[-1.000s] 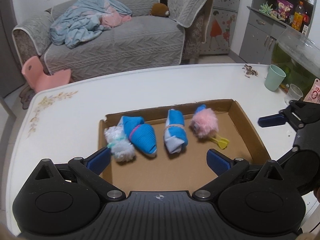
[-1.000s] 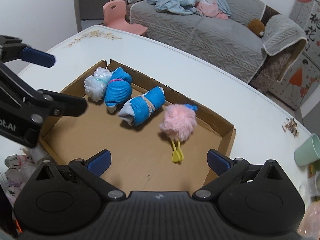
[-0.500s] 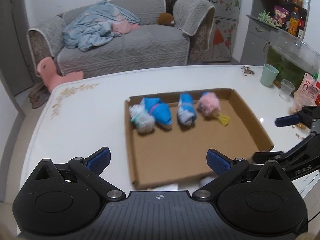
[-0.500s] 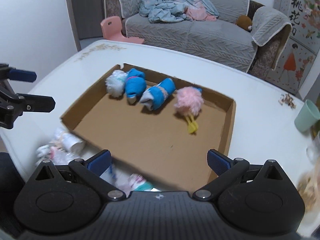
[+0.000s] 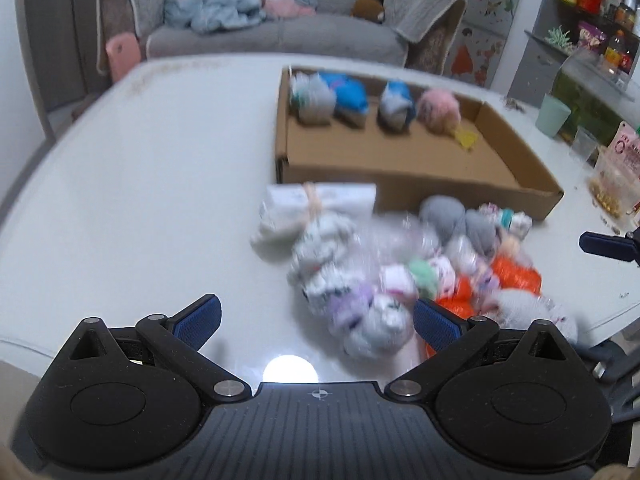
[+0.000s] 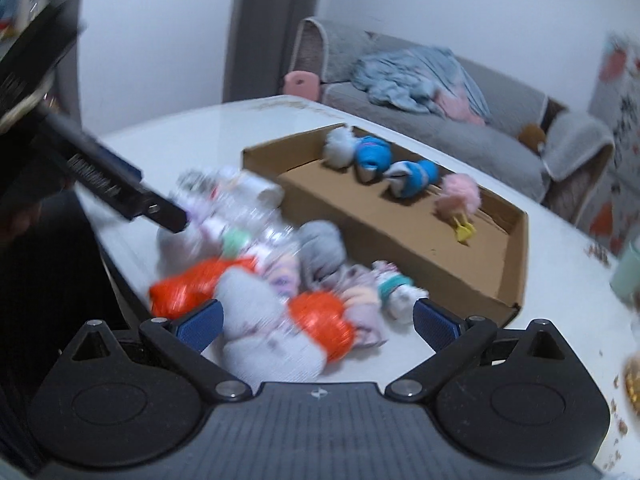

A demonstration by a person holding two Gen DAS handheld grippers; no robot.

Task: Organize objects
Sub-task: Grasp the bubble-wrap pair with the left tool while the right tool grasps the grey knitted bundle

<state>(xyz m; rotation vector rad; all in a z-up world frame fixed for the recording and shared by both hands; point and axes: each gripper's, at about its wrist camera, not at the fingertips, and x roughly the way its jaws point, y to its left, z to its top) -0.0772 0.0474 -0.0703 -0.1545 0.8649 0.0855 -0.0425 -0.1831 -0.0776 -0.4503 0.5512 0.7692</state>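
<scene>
A shallow cardboard tray point(image 5: 384, 190) point(image 6: 400, 240) lies on the white table point(image 5: 140, 200). Along its far wall sit a white fluffy bundle point(image 5: 310, 100), two blue sock rolls point(image 5: 350, 94) point(image 5: 396, 100) and a pink pompom point(image 5: 438, 110). A pile of rolled socks and small bags point(image 5: 400, 268) point(image 6: 280, 280) lies on the table in front of the tray, blurred. My left gripper point(image 5: 316, 322) is open and empty, just short of the pile. My right gripper point(image 6: 316, 320) is open and empty, with the pile's near edge between its fingers.
A mint cup point(image 5: 552, 114), a clear cup and a snack packet point(image 5: 620, 160) stand at the table's right edge. A grey sofa point(image 5: 280, 36) with a blue blanket is behind the table. A pink child's chair point(image 5: 122, 54) stands by the sofa.
Both grippers have pulled back from over the tray and lowered toward the table's near edge. The pile of socks in front of the tray has come into full view.
</scene>
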